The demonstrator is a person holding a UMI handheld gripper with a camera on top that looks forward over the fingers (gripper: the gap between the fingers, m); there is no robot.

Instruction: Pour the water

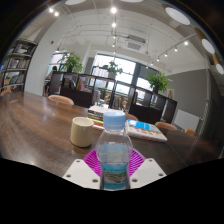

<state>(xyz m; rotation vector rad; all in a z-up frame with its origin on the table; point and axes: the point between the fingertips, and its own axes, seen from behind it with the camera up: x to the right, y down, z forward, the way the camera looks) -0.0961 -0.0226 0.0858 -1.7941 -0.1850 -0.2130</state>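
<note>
A clear plastic water bottle (114, 150) with a pale blue cap and a blue label stands upright between my fingers. My gripper (114, 168) is shut on the bottle, with the magenta pads (93, 160) pressed against both of its sides. A cream-coloured mug (82, 131) stands on the wooden table (35, 130), just beyond the fingers and a little to the left of the bottle. The bottle's lower part is hidden below the fingers.
A stack of books (138, 127) lies on the table beyond the bottle, to the right of the mug. Chairs (62, 99) line the table's far side. Potted plants (158, 79), a shelf (14, 65) and large windows stand further back.
</note>
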